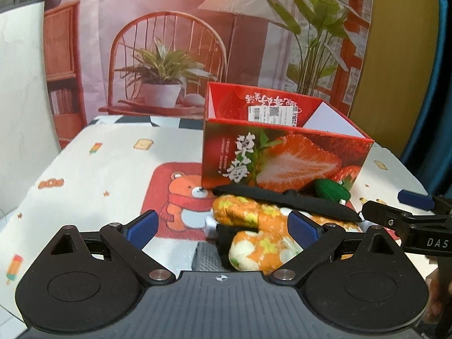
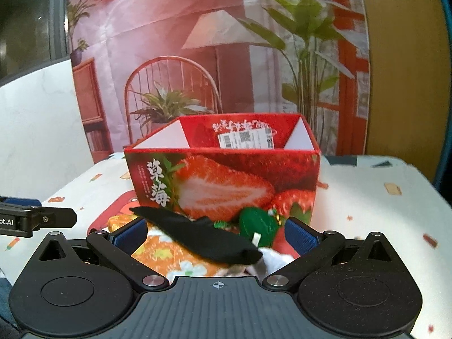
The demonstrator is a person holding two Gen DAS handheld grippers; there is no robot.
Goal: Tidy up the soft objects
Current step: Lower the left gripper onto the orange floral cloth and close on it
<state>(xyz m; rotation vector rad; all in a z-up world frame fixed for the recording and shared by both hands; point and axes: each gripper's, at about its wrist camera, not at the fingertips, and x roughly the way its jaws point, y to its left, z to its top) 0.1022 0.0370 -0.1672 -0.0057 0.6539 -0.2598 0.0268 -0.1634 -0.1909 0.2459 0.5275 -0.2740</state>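
A pile of soft things lies in front of the red strawberry box (image 1: 285, 158) (image 2: 223, 180). It holds orange flowered cloth pieces (image 1: 248, 212) (image 2: 169, 257), a long black sock (image 1: 285, 200) (image 2: 203, 237), a green plush item (image 1: 330, 190) (image 2: 258, 221) and something white (image 2: 275, 258). My left gripper (image 1: 221, 227) is open, its blue pads on either side of the orange cloth, touching nothing. My right gripper (image 2: 216, 233) is open too, spread around the black sock and green plush. The right gripper's finger (image 1: 415, 200) also reaches in at the right edge of the left wrist view.
The box is open at the top and looks empty inside, with a white label on its far wall. A cartoon-printed tablecloth (image 1: 99, 169) (image 2: 381, 212) covers the table. A printed backdrop of a chair and plants hangs behind. The left gripper's finger (image 2: 34, 220) shows at the left edge.
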